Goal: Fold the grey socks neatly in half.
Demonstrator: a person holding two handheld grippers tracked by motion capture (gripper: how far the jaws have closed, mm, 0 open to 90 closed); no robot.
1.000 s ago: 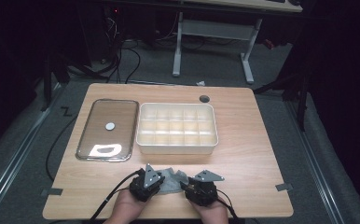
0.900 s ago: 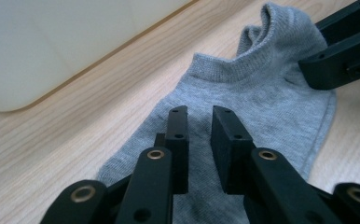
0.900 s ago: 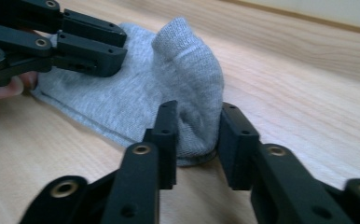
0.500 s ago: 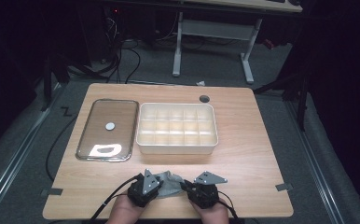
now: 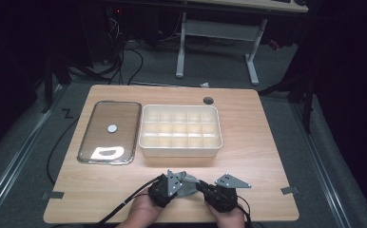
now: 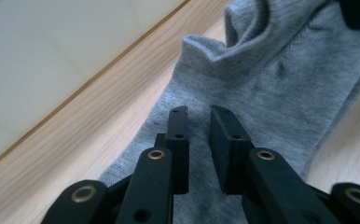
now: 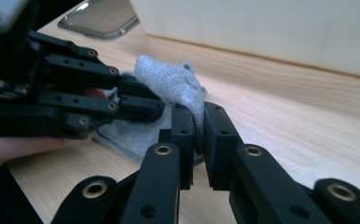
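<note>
Grey knit sock (image 5: pixel 187 183), soft ribbed weave, is lying rumpled on the pale wood-grain table (image 5: pixel 257 142) near its front edge, between the two grippers.

Left gripper (image 6: pixel 199 122): matte black jaws are standing slightly apart over the flat part of the sock, a narrow gap showing between them; cannot tell whether they are touching the fabric.

Right gripper (image 7: pixel 198 122): jaws are pinching a raised fold of the sock, cloth bunching up above the tips.

Behind them, a cream plastic organizer box (image 5: pixel 180 131) with a grid of small compartments is sitting mid-table; just beside it on the left, a rounded-rectangle clear lid (image 5: pixel 109 131) with a shiny metallic rim and a small white disc at its centre.

Against one second earlier: both hands are sitting a little nearer the table's front edge; box and lid are staying put.
</note>
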